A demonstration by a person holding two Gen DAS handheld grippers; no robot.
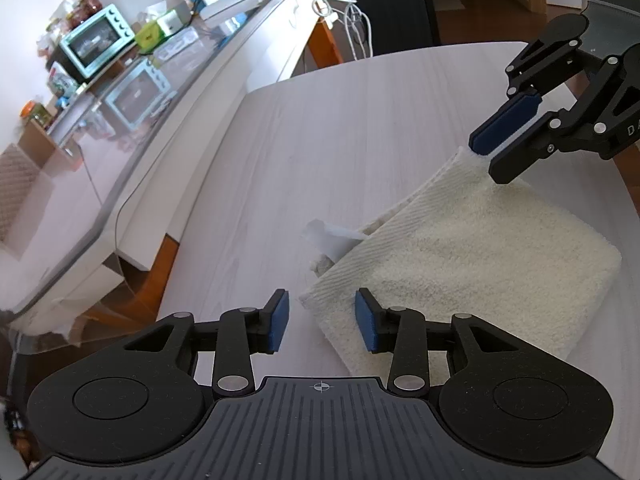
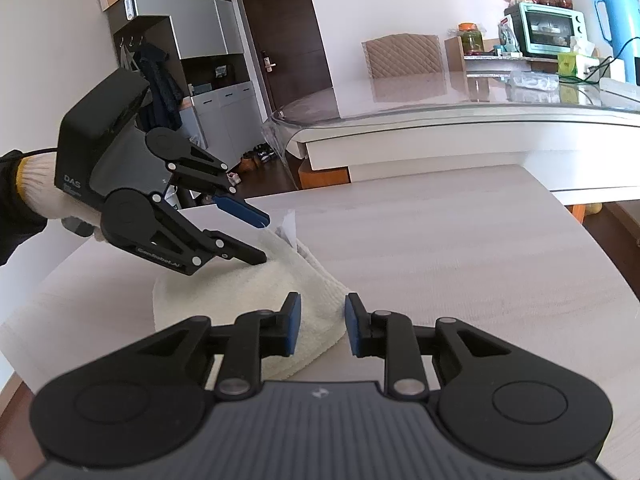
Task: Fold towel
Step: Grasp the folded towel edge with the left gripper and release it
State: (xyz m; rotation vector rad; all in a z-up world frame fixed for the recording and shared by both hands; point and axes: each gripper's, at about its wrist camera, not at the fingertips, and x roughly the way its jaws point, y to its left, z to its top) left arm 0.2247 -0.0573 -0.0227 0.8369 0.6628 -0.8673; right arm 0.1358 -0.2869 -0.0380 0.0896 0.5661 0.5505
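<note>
On the pale wooden table lies a cream towel, folded into a thick pad; its lower layers are hidden under the top fold, and a white tag pokes from one edge. In the left wrist view its long axis runs from the near corner diagonally up and right. The left gripper straddles the near corner, fingers parted and not pressing. The right gripper is likewise released around the far corner. A glass-topped side table with a teal oven stands beyond.
</note>
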